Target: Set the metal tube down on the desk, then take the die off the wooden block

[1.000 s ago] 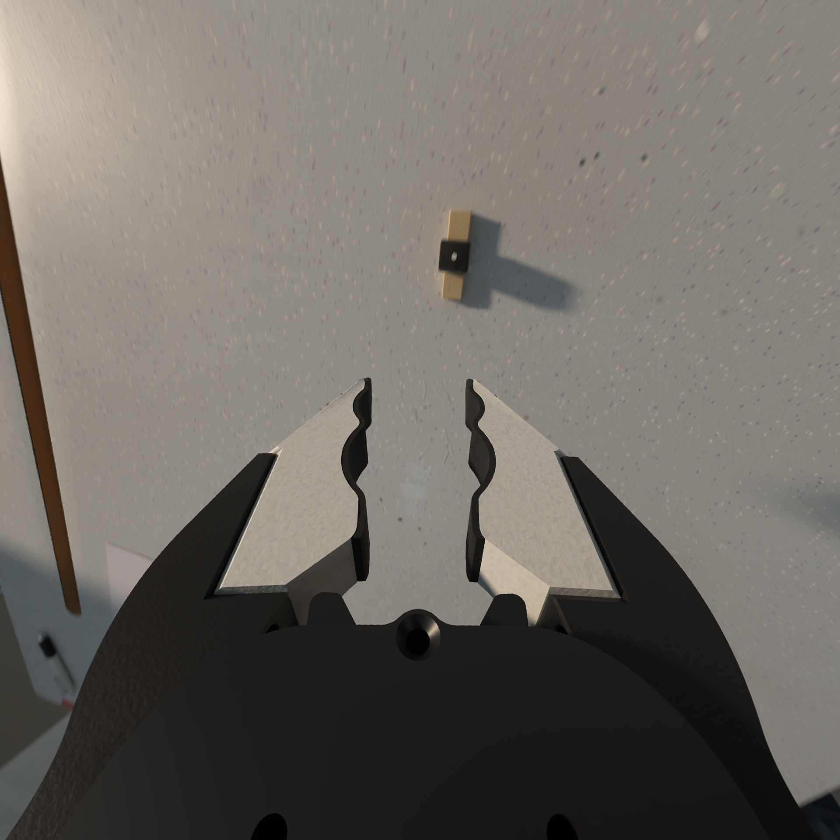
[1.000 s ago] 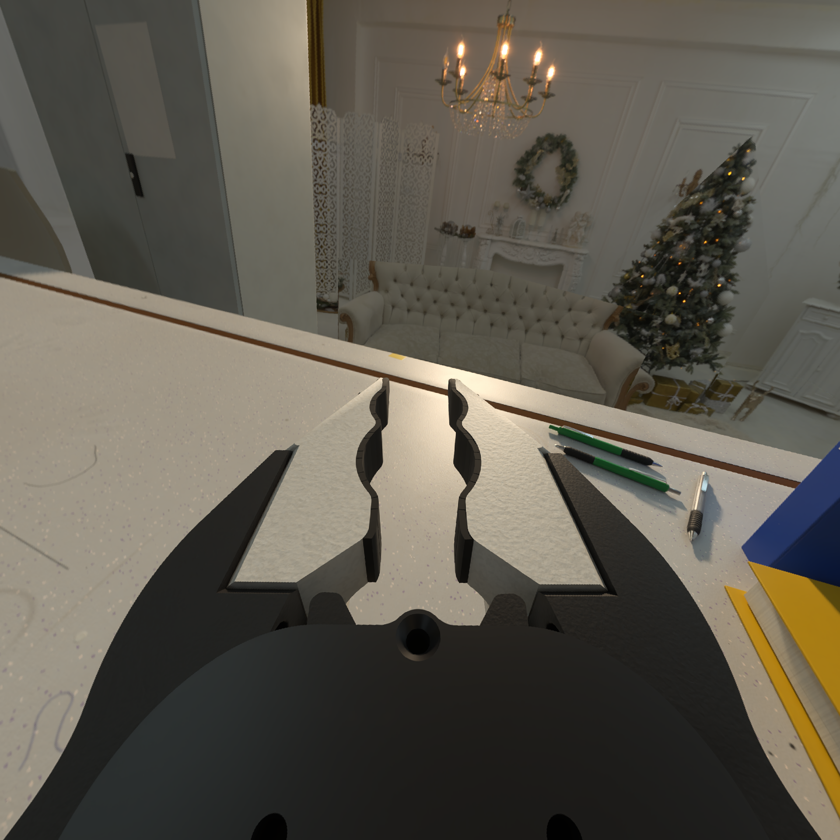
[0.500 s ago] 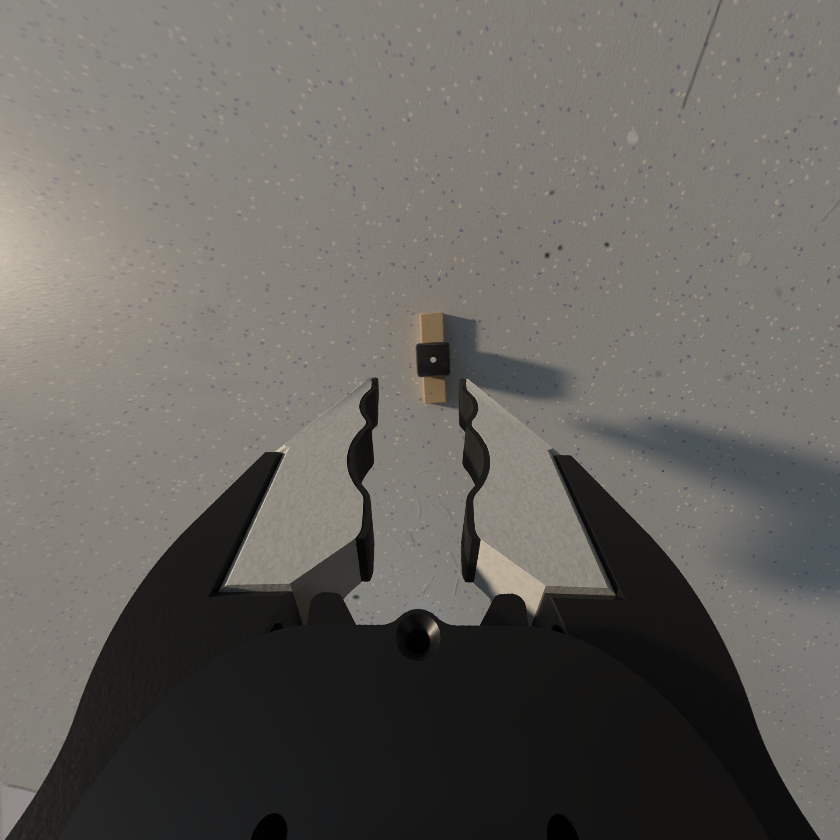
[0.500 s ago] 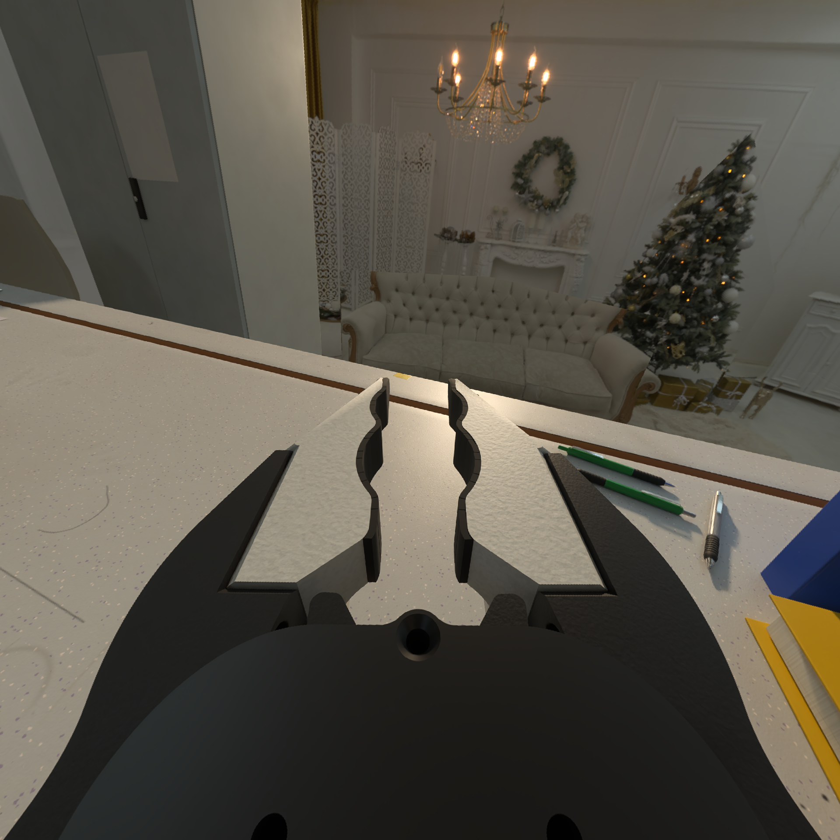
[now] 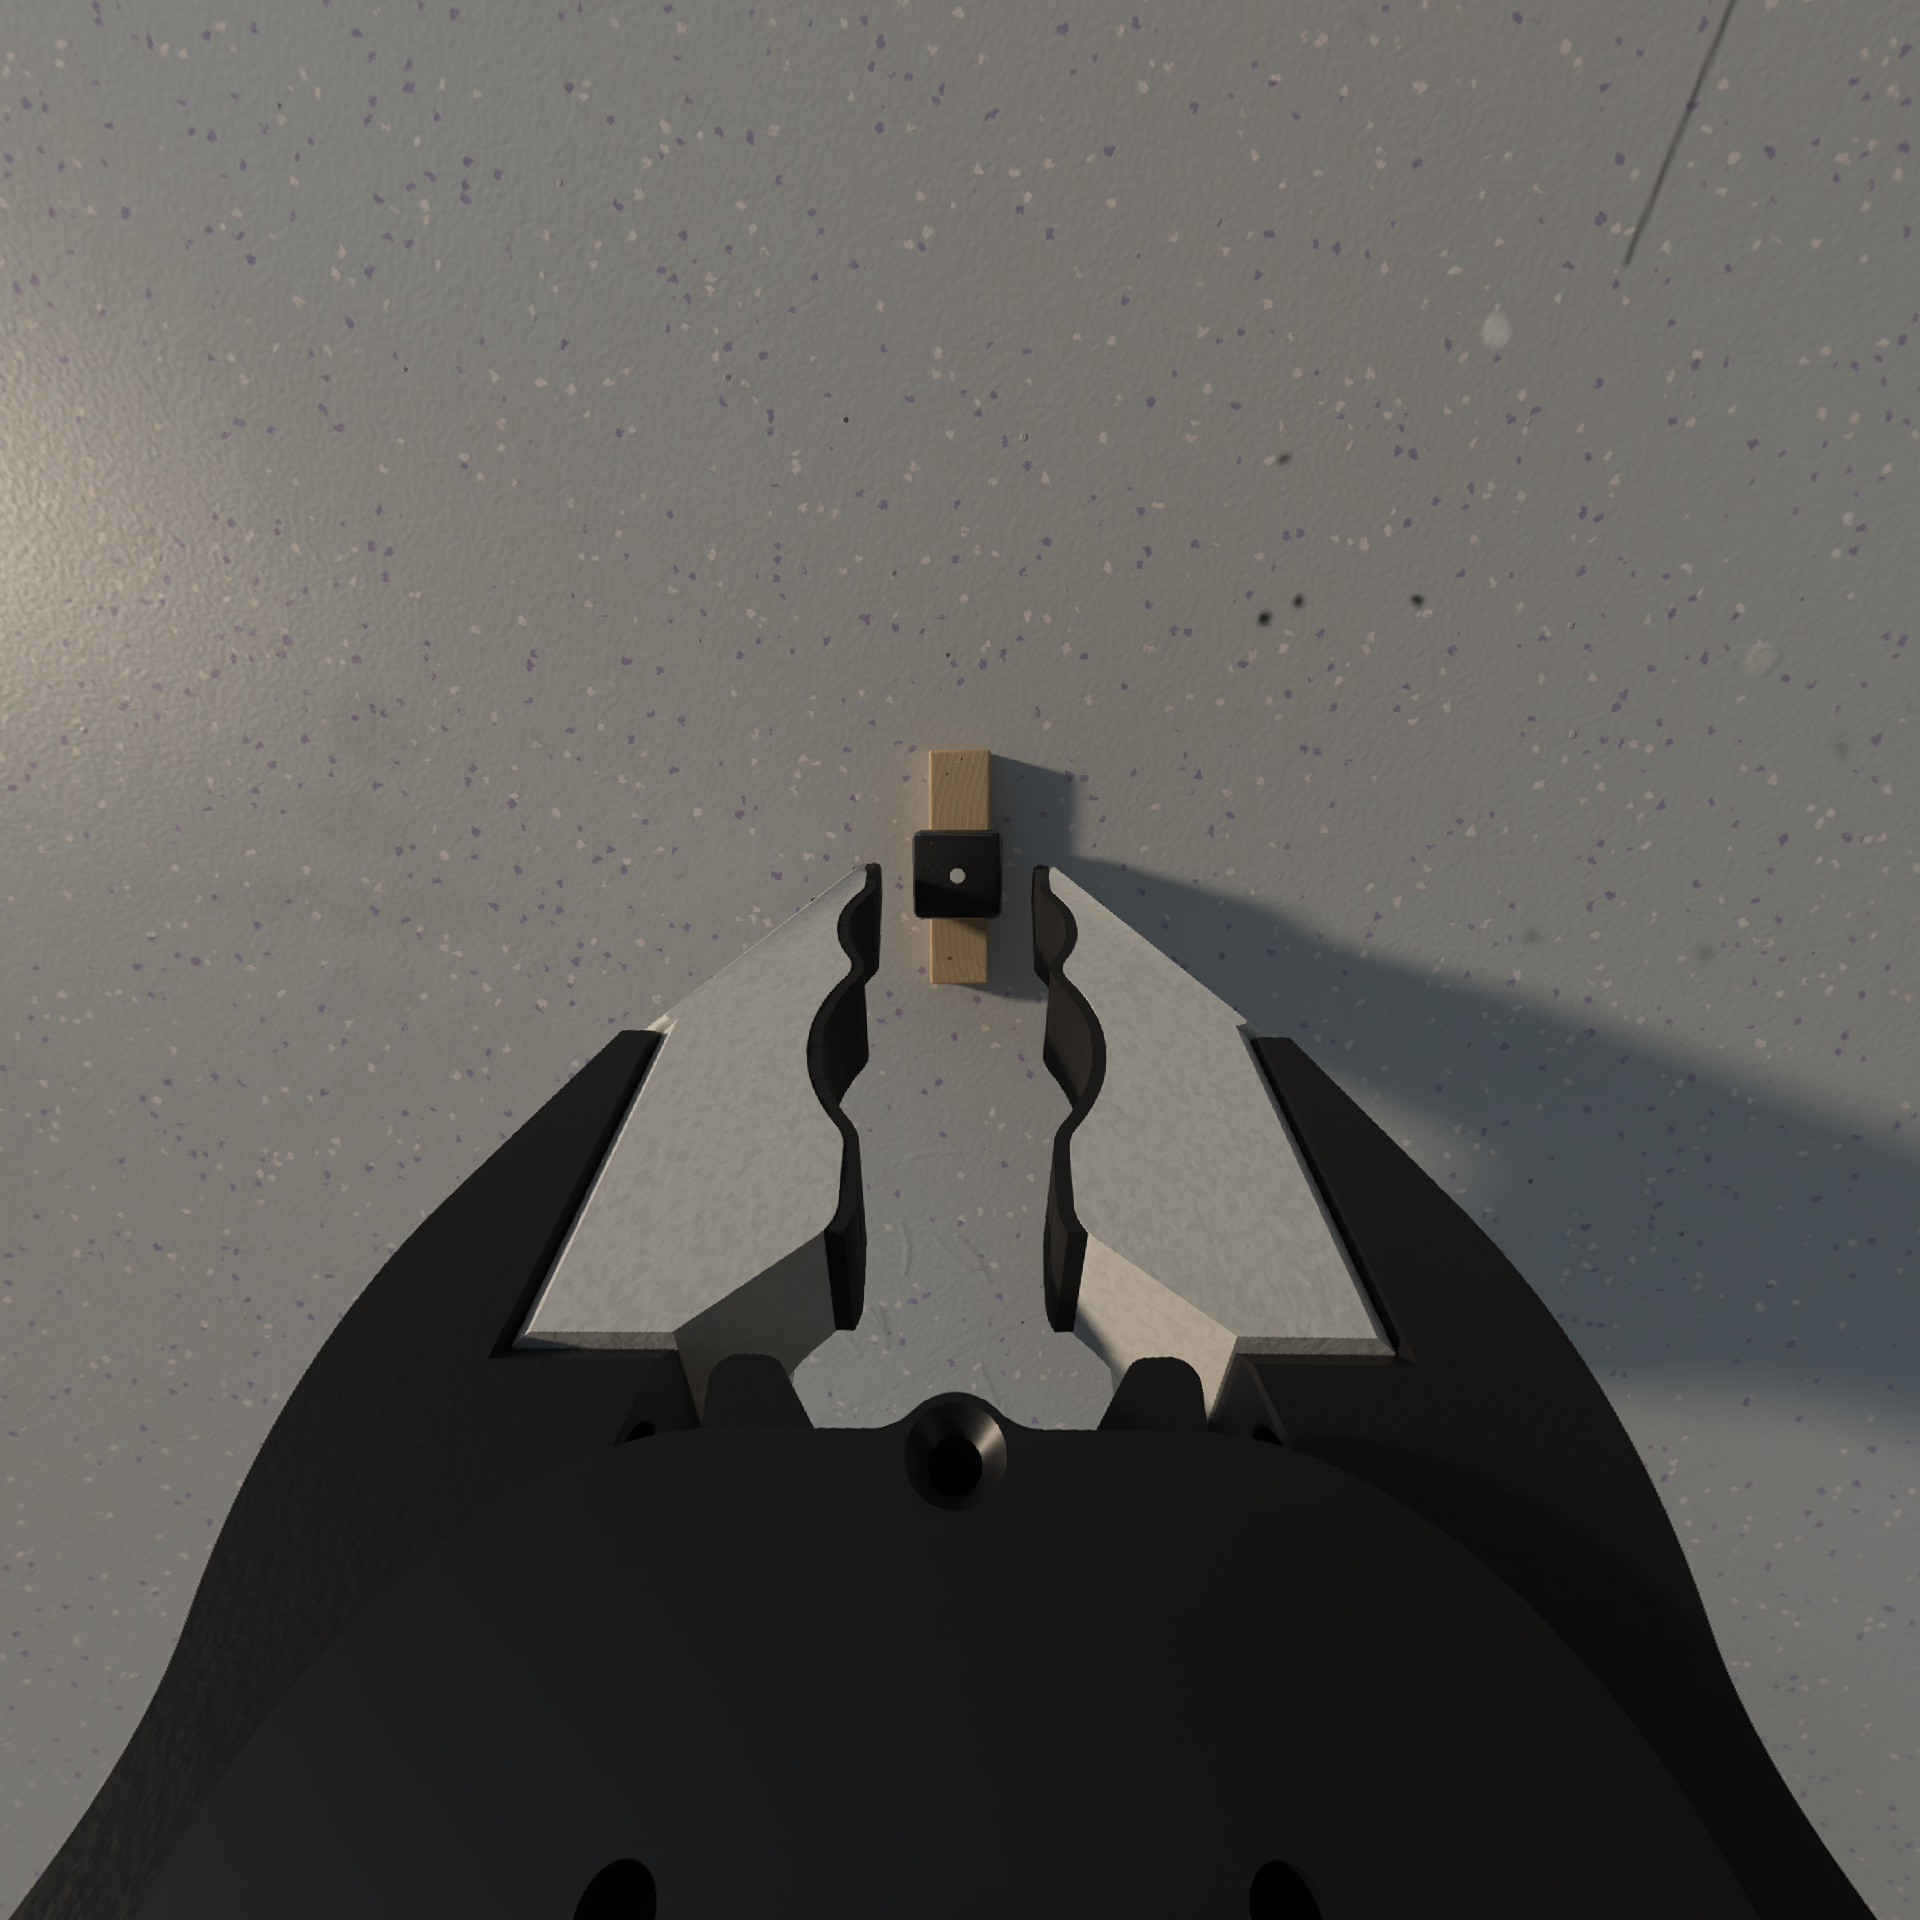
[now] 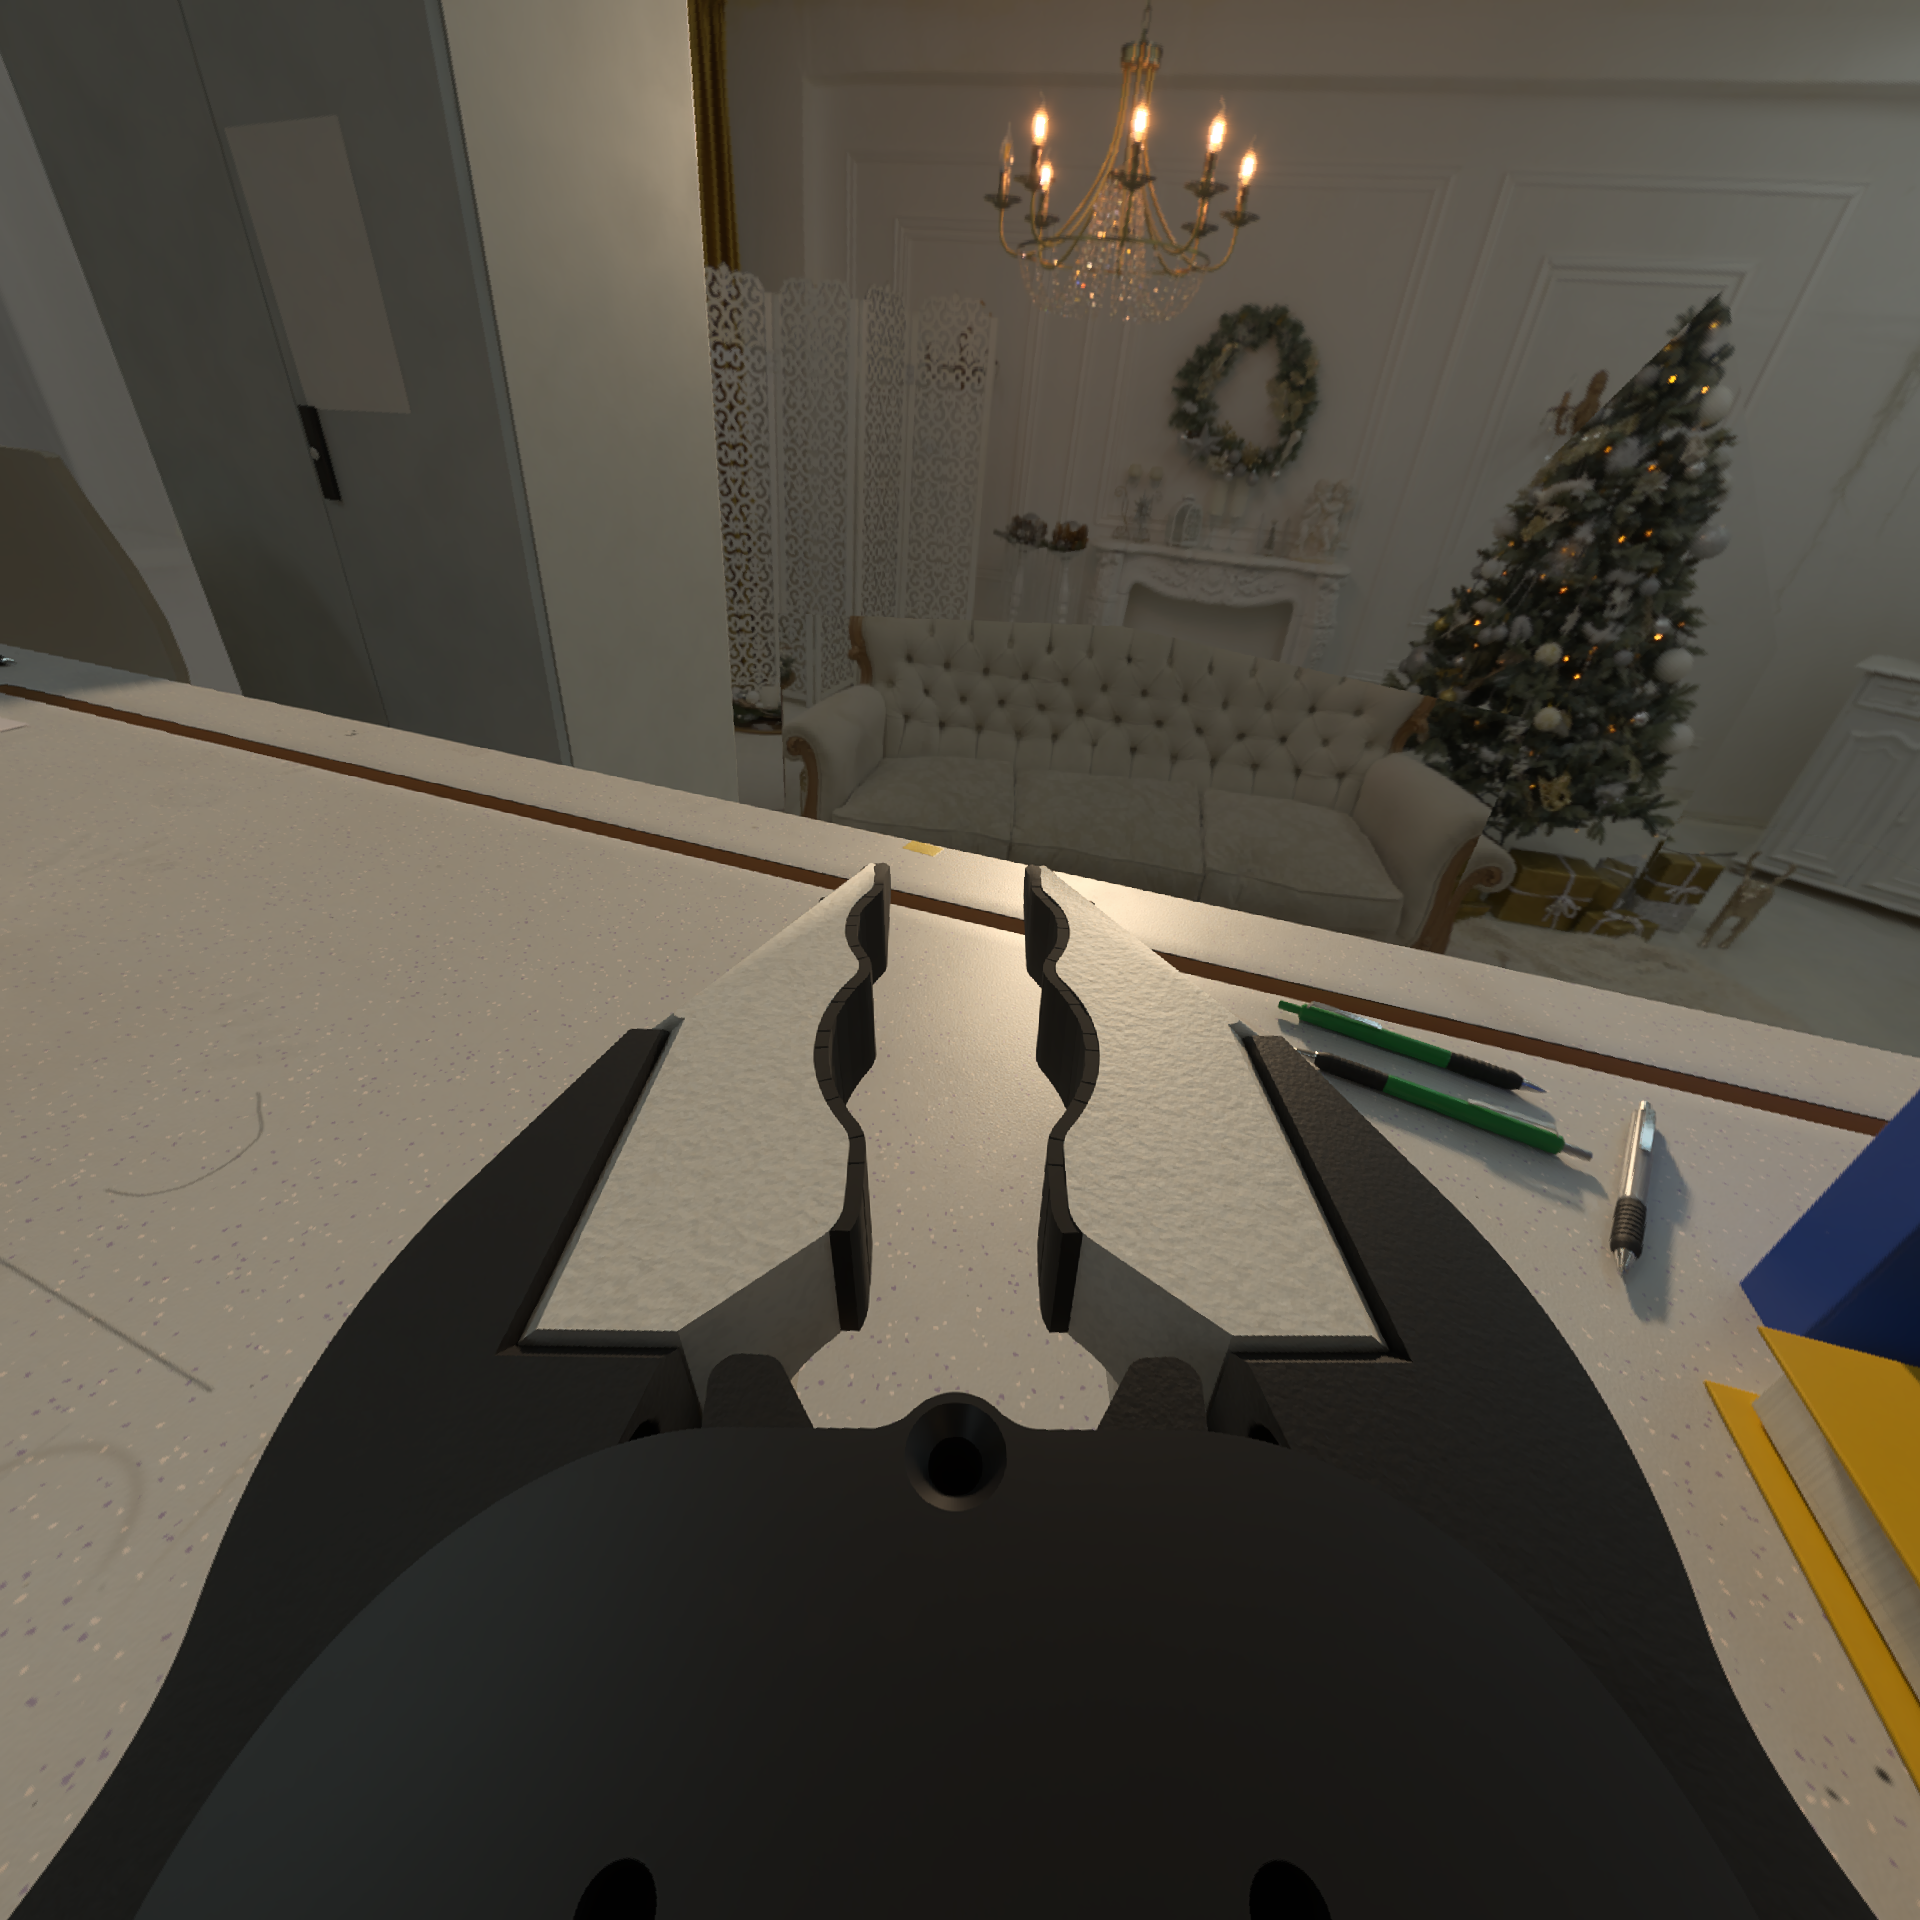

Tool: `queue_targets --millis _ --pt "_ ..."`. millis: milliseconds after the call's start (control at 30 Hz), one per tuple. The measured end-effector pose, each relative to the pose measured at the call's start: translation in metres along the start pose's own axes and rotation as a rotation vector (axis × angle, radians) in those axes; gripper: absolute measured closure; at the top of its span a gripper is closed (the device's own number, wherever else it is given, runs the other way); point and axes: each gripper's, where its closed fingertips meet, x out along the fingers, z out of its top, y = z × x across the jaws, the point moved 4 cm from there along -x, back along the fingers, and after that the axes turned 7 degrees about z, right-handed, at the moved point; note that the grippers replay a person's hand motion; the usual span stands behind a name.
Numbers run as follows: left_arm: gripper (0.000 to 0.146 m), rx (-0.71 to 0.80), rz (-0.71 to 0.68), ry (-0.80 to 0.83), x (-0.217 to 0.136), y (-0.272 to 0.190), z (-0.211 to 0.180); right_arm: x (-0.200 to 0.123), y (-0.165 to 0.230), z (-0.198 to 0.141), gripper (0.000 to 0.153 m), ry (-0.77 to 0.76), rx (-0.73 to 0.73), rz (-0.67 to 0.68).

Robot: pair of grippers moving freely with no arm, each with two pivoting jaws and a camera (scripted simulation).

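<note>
In the left wrist view a small black die [image 5: 956,876] with one white pip up sits on a light wooden block [image 5: 958,798] lying flat on the speckled grey desk [image 5: 520,520]. My left gripper [image 5: 956,883] is open, looks straight down, and its fingertips stand on either side of the die, well above it as far as I can tell. My right gripper [image 6: 956,883] is open and empty above the desk [image 6: 312,987], pointing toward its far edge. No metal tube shows in either view.
Two green pens [image 6: 1439,1096] and a silver pen [image 6: 1631,1184] lie right of the right gripper. A blue box [image 6: 1860,1236] on yellow books [image 6: 1849,1455] stands at the right edge. The desk's brown far edge [image 6: 520,805] crosses that view.
The left gripper has moved forward over the desk, so the die and block now lie between its fingertips instead of ahead of them. The right gripper has shifted slightly; both stay open.
</note>
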Motion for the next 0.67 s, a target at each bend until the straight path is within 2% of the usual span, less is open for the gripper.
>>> queue_targets --millis 67,100,233,300,400,467,533,600,667 --pt "0.123 -0.011 0.001 0.002 0.001 0.0 0.0 -0.005 0.0 -0.001 0.127 -0.003 0.005 -0.001" --pt "0.13 -0.017 0.005 -0.002 0.001 0.0 0.0 -0.008 0.0 -0.001 0.127 -0.007 0.009 -0.003" --pt "0.13 -0.07 0.039 -0.019 -0.006 0.0 -0.006 -0.02 0.006 0.007 0.127 -0.036 0.017 -0.003" --pt "0.13 -0.114 0.119 -0.041 -0.02 0.001 -0.008 -0.023 0.018 0.016 0.127 -0.039 -0.019 0.012" --pt "0.13 -0.219 0.333 -0.159 -0.064 -0.001 0.001 -0.022 0.049 0.025 0.127 0.009 -0.091 0.062" --pt "0.13 -0.28 0.401 -0.325 -0.096 -0.019 0.022 -0.019 0.073 0.028 0.127 0.036 -0.066 0.105" --pt "0.13 -0.286 0.412 -0.503 -0.118 -0.054 0.054 -0.016 0.101 0.025 0.127 0.043 0.025 0.201" --pt "0.13 -0.243 0.359 -0.663 -0.122 -0.101 0.095 -0.013 0.131 0.014 0.128 0.085 0.142 0.3" --pt "0.13 -0.202 0.278 -0.791 -0.11 -0.148 0.139 -0.01 0.161 -0.002 0.126 0.158 0.262 0.421"
